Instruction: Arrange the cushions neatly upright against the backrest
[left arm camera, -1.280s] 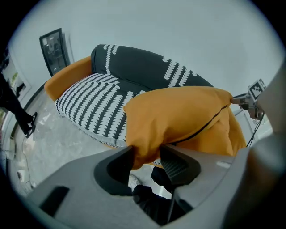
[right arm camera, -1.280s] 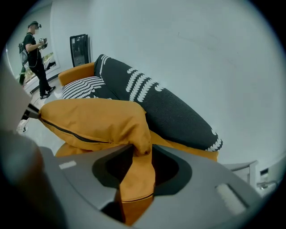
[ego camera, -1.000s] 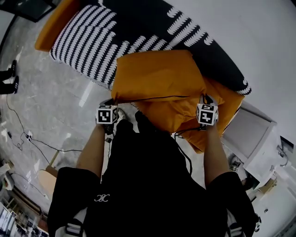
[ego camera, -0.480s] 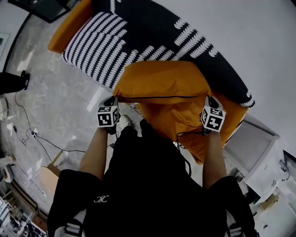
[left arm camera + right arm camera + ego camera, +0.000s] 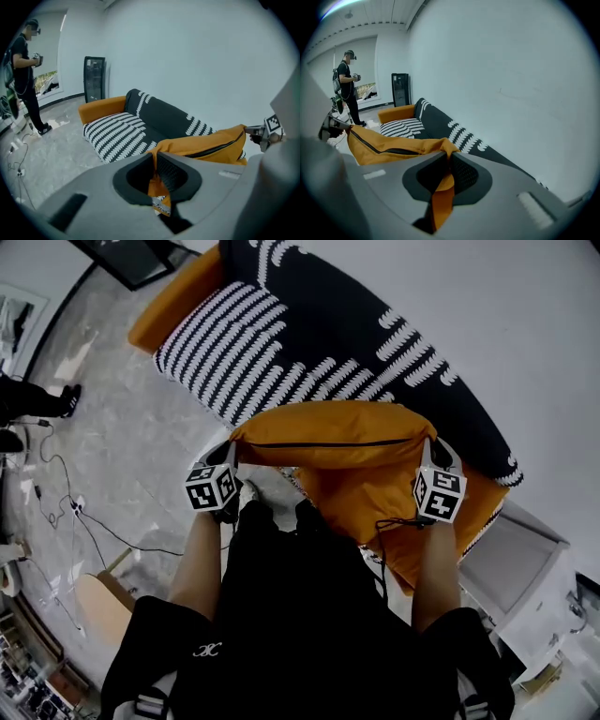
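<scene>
Two claws on one cushion. The left claw pinches the left corner of the cushion (jaws have just been closing, with fabric between them). The right claw is clamped on the opposite corner. The cushion is orange and plump, with a black zip line along the edge facing the person. It hangs stretched level between the claws, in front of the black-and-white sofa and above a second orange cushion at the sofa's right end.
</scene>
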